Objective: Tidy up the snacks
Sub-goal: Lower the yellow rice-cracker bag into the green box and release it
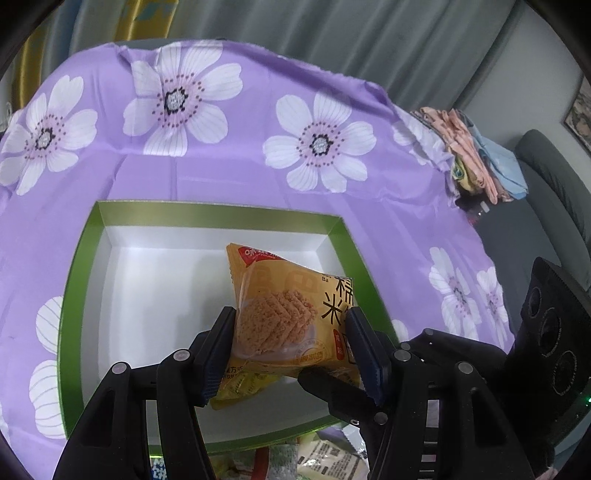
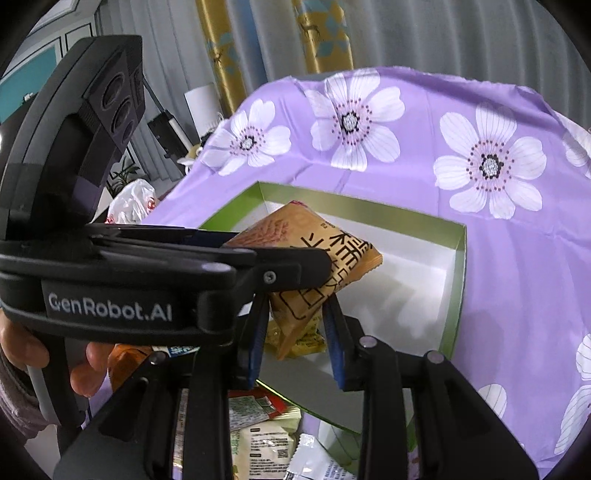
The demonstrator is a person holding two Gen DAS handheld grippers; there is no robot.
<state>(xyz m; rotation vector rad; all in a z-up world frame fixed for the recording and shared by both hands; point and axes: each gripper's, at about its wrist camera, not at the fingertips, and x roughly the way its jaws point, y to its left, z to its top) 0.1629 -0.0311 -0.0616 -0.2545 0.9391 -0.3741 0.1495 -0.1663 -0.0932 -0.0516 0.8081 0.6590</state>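
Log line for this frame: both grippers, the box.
left gripper: shut on orange packet | right gripper: around yellow packet, grip unclear | green box: below both packets

Purple floral tablecloth [image 1: 229, 177] covering the table, grey curtain [image 1: 332, 33] behind, gold patterned drape [image 2: 218, 55], folded fabrics stack [image 1: 476, 155] at table edge, white plastic bag [image 2: 131, 201], framed picture [image 1: 580, 110] on wall

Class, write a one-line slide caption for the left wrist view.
Left gripper holds an orange snack packet over an open green box on a purple flowered cloth.
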